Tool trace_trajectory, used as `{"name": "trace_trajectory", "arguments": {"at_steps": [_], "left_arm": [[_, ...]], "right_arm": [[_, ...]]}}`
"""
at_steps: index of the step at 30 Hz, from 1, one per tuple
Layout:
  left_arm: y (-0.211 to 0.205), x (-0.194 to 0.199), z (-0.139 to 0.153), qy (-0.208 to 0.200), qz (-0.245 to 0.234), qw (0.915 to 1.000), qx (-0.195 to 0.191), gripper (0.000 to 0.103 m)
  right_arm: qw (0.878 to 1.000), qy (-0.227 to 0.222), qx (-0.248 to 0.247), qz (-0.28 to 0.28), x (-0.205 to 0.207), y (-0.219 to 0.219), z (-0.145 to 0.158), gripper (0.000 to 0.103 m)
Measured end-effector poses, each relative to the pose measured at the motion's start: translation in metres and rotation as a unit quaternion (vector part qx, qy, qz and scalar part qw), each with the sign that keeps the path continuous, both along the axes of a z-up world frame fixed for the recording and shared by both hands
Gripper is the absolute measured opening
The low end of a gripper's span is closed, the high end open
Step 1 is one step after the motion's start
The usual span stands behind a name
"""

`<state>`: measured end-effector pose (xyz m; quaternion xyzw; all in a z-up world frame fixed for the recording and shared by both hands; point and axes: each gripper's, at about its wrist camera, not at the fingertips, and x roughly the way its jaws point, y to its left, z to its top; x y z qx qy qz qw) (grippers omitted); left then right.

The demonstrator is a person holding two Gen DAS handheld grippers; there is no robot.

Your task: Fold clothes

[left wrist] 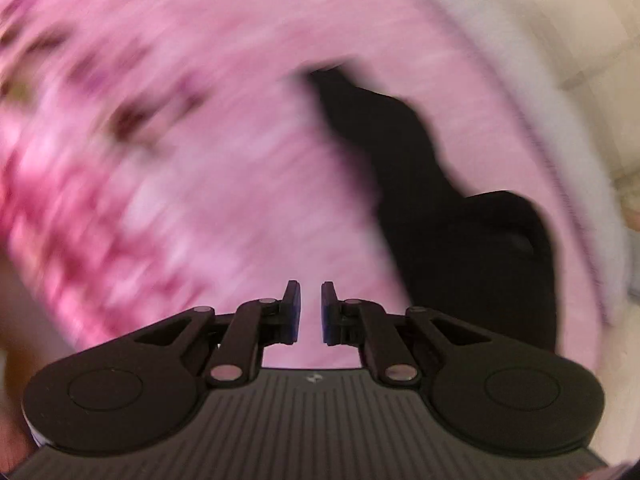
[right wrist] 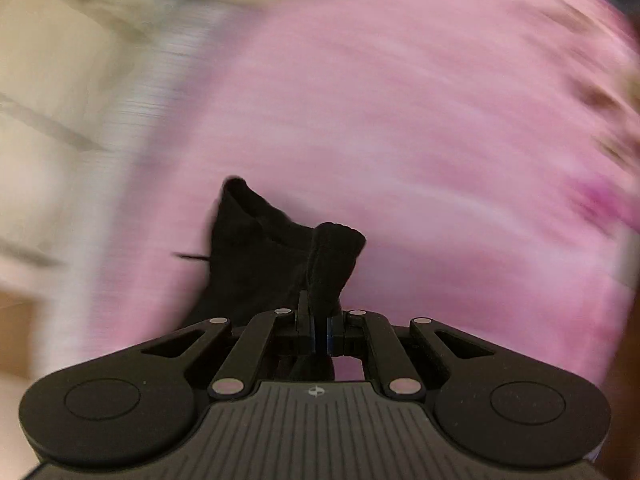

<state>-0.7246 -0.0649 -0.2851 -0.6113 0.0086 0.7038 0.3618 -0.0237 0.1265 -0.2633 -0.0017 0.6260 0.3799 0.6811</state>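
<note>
A black garment [right wrist: 260, 264] hangs bunched from my right gripper [right wrist: 320, 320], which is shut on a fold of it just above a pink bedspread [right wrist: 400, 120]. In the left wrist view the same black garment [left wrist: 440, 200] trails across the pink bedspread [left wrist: 200, 160] to the right of my left gripper [left wrist: 311, 308]. That gripper's jaws are drawn almost together, with only a narrow slit and nothing between them. It does not touch the black cloth. Both views are heavily motion-blurred.
A pale band [left wrist: 500, 60] runs along the bedspread's edge, with cream floor tiles [left wrist: 580, 40] beyond it. The right wrist view shows the same tiles [right wrist: 48, 80] at the left. A darker pink pattern [left wrist: 60, 220] covers the bedspread's left side.
</note>
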Motion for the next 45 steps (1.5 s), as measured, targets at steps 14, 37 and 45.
{"name": "trace_trajectory", "arguments": {"at_steps": [14, 37, 45], "left_arm": [[0.135, -0.056, -0.029, -0.014, 0.046, 0.9952, 0.086, 0.046], [0.002, -0.049, -0.037, 0.071, -0.018, 0.9950, -0.069, 0.010], [0.039, -0.029, 0.019, 0.133, -0.062, 0.9852, -0.088, 0.039]], "right_arm": [[0.997, 0.032, -0.040, -0.051, 0.017, -0.038, -0.083, 0.062], [0.995, -0.038, -0.096, 0.009, 0.018, -0.041, -0.056, 0.005], [0.956, -0.217, -0.197, 0.013, 0.013, -0.016, -0.025, 0.075]]}}
